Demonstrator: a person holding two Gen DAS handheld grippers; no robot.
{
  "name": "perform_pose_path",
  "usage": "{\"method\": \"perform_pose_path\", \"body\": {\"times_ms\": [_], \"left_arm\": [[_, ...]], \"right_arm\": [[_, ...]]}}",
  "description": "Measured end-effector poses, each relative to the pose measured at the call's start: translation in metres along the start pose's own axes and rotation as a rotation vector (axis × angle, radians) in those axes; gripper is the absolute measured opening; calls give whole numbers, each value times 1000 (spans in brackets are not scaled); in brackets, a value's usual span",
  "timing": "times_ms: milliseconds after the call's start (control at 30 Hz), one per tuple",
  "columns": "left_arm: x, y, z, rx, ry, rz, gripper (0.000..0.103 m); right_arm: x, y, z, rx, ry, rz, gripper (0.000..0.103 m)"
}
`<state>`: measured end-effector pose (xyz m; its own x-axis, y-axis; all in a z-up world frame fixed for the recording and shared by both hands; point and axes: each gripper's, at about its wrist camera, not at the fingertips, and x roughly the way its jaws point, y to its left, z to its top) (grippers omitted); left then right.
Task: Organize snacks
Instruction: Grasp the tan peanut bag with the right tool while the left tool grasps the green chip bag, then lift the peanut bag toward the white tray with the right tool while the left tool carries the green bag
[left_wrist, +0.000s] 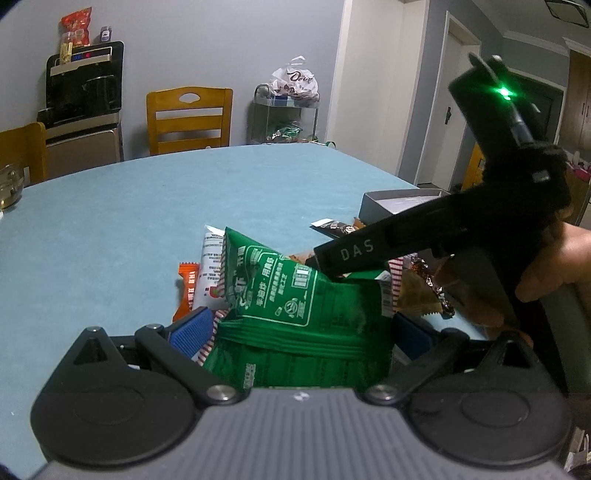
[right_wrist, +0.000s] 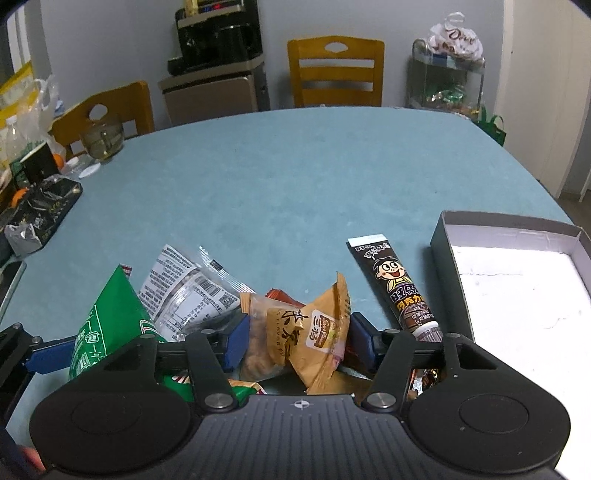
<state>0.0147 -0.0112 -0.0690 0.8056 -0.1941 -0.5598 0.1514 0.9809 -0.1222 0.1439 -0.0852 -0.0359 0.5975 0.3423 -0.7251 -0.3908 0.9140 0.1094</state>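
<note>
Between the left gripper's (left_wrist: 301, 332) blue pads sat a green snack packet (left_wrist: 295, 302), its crimped bottom edge filling the gap; the jaws stood fairly wide, and whether the pads actually pressed the packet could not be told from the left wrist view. Just beyond the left pad lay an orange wrapper (left_wrist: 186, 291) and a white packet with red print (left_wrist: 210, 273), both on the blue tabletop (left_wrist: 147, 214). Over the right side of the packet reached the black body of the right gripper (left_wrist: 424, 240), its lamp glowing green, with the person's right hand (left_wrist: 554, 266) around its handle. Past it lay a dark box (left_wrist: 388, 203).

The right gripper's (right_wrist: 295, 338) jaws were drawn in on a tan snack packet (right_wrist: 310, 332), each blue pad touching a side of it, the packet standing tilted between them. Left of those jaws the green snack packet rose beside a clear wrapper with a barcode label (right_wrist: 184, 291). Just ahead of the right pad lay a dark chocolate tube with a cartoon boy (right_wrist: 399, 288), flat on the tabletop, its cap end nearest the jaws. Further right sat the open dark box with a white inside. Far beyond both jaws stood wooden chairs (right_wrist: 336, 70), a black water dispenser (right_wrist: 218, 40) and a metal cart (right_wrist: 447, 81) with a plastic bag on top.
</note>
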Motion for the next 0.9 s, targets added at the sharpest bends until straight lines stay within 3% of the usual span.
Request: {"method": "perform_pose_path", "body": {"times_ms": [467,767,900], "left_arm": [[5,15,-4,-79,77,-42,103],[-9,12,-11,-42,-20,-104,103],[-3,9,-11,-14,1,-64,103]], "right_arm": [[-7,-2,-2,7,-17,14,55],[-20,-8,-1,40,-55,28,52],[-22,-13,-2,54,-62,34,50]]}}
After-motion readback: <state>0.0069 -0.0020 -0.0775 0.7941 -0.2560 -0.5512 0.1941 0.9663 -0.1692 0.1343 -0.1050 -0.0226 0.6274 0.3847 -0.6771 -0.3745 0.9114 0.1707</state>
